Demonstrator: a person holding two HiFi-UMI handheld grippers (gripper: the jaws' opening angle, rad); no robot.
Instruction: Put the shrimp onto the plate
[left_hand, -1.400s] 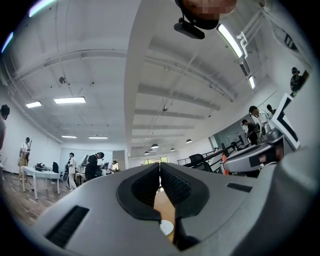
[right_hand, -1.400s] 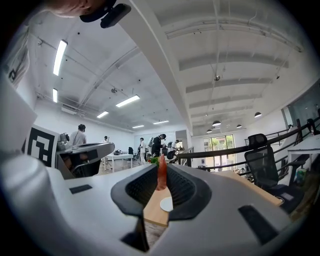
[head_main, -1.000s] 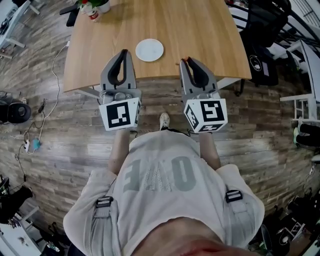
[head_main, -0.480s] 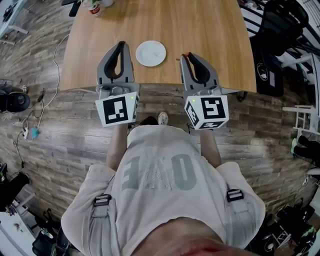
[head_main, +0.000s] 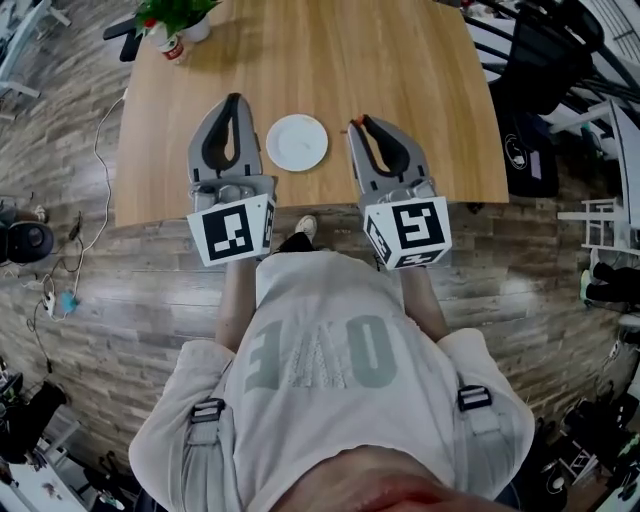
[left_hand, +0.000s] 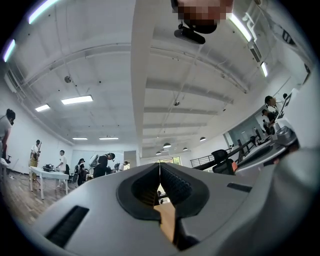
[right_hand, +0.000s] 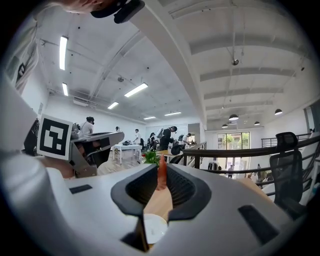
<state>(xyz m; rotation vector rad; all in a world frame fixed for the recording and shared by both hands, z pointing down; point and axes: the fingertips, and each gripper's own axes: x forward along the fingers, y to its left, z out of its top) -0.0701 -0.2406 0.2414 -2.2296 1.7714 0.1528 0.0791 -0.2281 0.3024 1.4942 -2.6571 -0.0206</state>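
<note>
A small white plate (head_main: 297, 142) lies on the wooden table (head_main: 420, 80), near its front edge, between my two grippers. My right gripper (head_main: 360, 121) is to the right of the plate, shut on a thin orange shrimp (head_main: 367, 121). In the right gripper view the shrimp (right_hand: 162, 174) stands upright, pinched between the pads at the gripper's (right_hand: 161, 169) tips, and the plate (right_hand: 154, 229) shows low down through the gap. My left gripper (head_main: 234, 98) is held left of the plate. Its jaws (left_hand: 160, 167) meet with nothing between them.
A potted plant (head_main: 172, 18) stands at the table's far left corner. Black chairs (head_main: 535, 60) crowd the table's right side. The table's front edge (head_main: 300, 203) runs just under both gripper bodies. Cables (head_main: 60, 290) lie on the wood floor at the left.
Both grippers have reached farther over the table, their tips now level with or past the plate. The right one keeps its hold on the shrimp and the left one stays shut.
</note>
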